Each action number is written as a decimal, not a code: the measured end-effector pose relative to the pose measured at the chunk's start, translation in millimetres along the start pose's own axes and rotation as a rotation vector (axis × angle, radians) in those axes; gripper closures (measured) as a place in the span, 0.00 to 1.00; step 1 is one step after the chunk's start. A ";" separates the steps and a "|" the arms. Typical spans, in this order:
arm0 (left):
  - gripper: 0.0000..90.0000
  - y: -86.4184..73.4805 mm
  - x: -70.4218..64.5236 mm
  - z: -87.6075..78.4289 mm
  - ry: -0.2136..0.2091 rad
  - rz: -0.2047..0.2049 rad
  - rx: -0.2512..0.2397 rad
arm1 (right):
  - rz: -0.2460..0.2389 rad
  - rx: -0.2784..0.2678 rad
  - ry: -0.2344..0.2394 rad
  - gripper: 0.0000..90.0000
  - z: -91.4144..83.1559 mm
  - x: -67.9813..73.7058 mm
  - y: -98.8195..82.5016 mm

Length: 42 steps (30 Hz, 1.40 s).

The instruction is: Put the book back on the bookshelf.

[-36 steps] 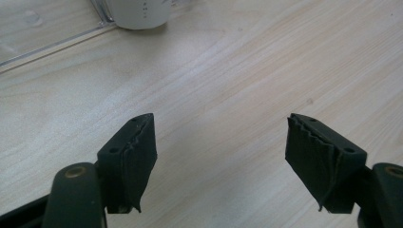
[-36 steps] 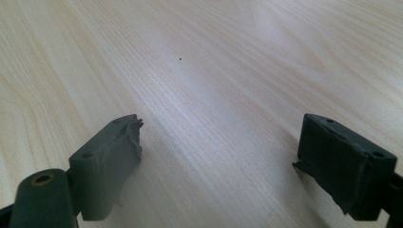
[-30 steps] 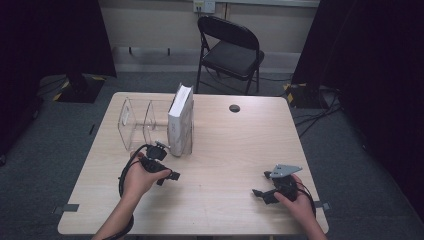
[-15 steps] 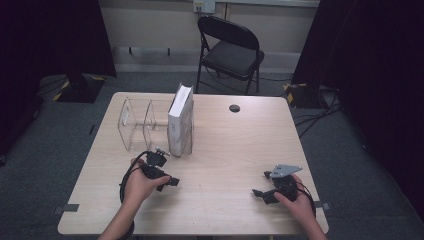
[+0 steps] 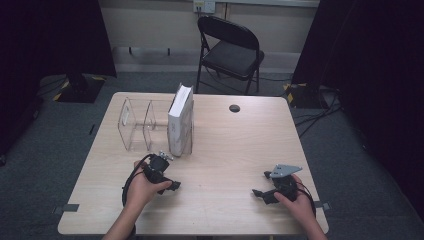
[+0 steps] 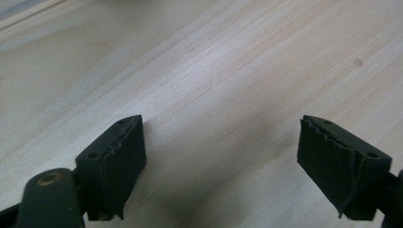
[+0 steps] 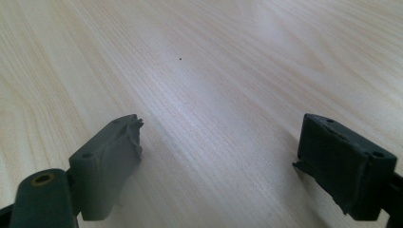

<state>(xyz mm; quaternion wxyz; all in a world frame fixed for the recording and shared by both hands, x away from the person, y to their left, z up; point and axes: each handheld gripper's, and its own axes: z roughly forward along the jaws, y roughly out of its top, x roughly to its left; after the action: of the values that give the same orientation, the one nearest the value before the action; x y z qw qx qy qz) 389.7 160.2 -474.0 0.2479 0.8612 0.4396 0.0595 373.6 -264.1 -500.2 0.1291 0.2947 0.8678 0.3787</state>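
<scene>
A thick white book (image 5: 180,120) stands upright in the right end of a clear plastic rack (image 5: 137,125) at the table's back left. My left gripper (image 5: 170,185) sits low over the wood just in front of the rack, held by a hand. Its jaws have just been opening, and in the left gripper view the left gripper (image 6: 221,137) stands open over bare wood with nothing between its pads (image 6: 119,156). My right gripper (image 5: 260,194) rests near the front right of the table. In the right gripper view the right gripper (image 7: 221,137) is open and empty too.
The light wooden table (image 5: 240,145) has a small dark round cap (image 5: 234,108) near its back edge. A black folding chair (image 5: 227,50) stands behind the table. Cables trail from both grippers toward the front edge.
My left hand has drawn back a little from the rack toward the front edge and sunk closer to the tabletop. The right hand has stayed put.
</scene>
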 end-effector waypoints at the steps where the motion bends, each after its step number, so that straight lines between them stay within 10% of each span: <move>1: 0.17 -0.8 -0.7 0.5 0.005 0.003 -0.006 | 0.000 0.000 0.000 0.15 0.0 0.0 0.0; 12: 0.08 -12.8 -10.9 6.4 0.051 0.100 -0.072 | -0.001 0.000 0.000 0.15 0.0 0.0 0.0; 42: 0.00 -25.9 -12.9 11.9 0.041 0.124 -0.181 | 0.000 0.000 -0.001 0.15 0.0 0.1 0.0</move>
<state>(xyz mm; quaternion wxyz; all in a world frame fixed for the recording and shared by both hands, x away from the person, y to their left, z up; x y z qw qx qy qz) 366.8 158.3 -495.3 0.3115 0.8594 0.3834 0.1316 373.5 -264.1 -500.2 0.1295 0.2946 0.8678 0.3786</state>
